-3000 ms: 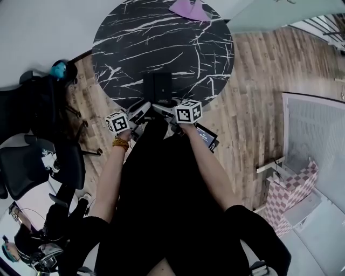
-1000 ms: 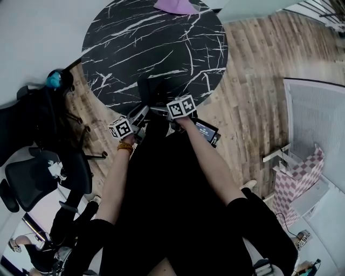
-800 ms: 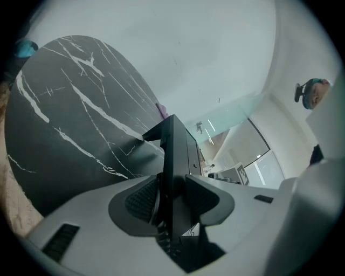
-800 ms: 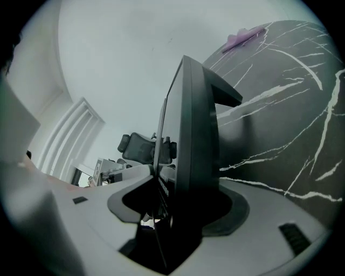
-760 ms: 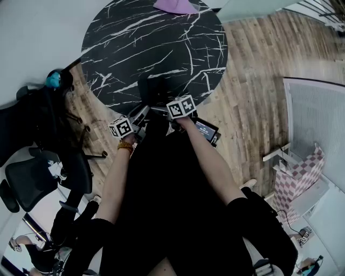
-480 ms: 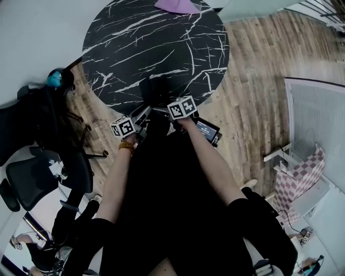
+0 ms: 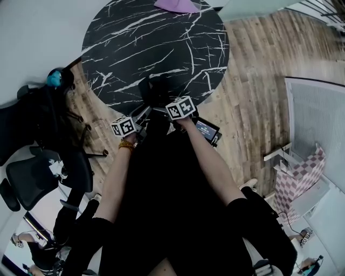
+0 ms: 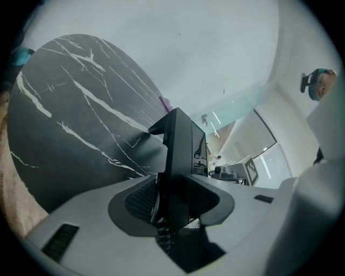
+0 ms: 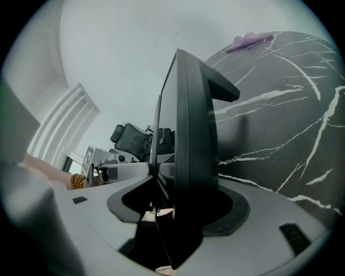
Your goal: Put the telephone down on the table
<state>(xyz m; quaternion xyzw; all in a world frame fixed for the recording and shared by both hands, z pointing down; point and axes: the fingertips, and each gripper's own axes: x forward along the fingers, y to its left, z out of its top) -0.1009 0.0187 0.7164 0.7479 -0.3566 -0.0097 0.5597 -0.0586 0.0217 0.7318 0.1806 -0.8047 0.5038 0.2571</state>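
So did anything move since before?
Hardly anything. The left gripper and right gripper stay clamped on the black telephone at the near edge of the table, only drawn slightly closer together. Nothing was let go. The purple cloth stays at the far edge.

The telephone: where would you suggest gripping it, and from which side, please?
By its opposite narrow edges, one gripper from each side, as the left gripper and right gripper do now: the telephone is a flat slab, thin enough for the jaws to span.

Black telephone (image 7: 153,89); black table (image 7: 161,38) (white veins); purple cloth (image 7: 175,5).
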